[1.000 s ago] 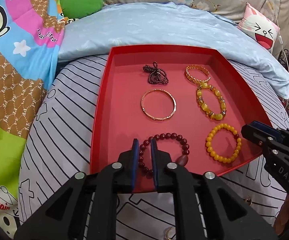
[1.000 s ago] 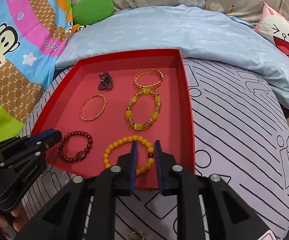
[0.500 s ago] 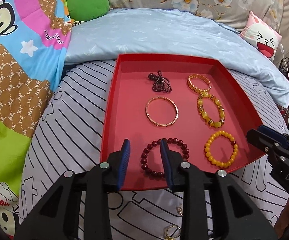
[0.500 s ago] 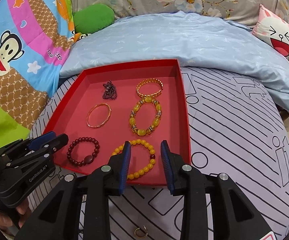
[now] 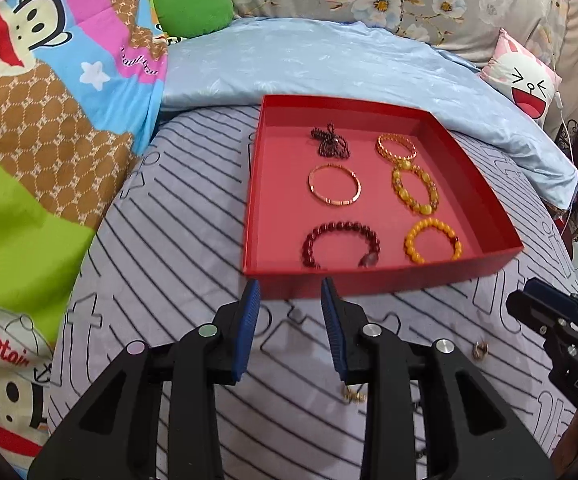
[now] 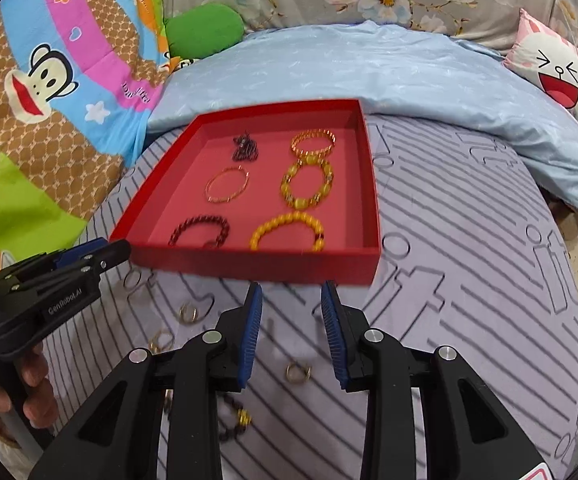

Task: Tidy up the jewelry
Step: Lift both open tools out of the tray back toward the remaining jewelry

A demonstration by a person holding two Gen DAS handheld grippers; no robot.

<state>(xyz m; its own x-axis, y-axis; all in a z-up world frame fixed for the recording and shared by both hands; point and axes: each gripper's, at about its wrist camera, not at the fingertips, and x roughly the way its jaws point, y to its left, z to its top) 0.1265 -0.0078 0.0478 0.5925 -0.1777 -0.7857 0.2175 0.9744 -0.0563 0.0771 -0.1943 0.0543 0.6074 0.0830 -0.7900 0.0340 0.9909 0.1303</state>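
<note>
Left gripper [image 5: 290, 292]: we see its jaws parted, nothing between them.
Right gripper [image 6: 291, 294]: likewise parted, empty.
Red tray [image 5: 369, 278]: our six bracelets lie inside.
Rings [image 6: 298, 372]: loose on striped bedsheet [image 6: 469, 280].

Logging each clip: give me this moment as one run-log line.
left gripper: open, empty | right gripper: open, empty | red tray: six bracelets inside | rings: loose on striped sheet

Both fisheye views are evenly and brightly lit, with only soft shadows. Straight lines are bent toward dark circular edges. The right wrist view is slightly smeared by motion blur.
</note>
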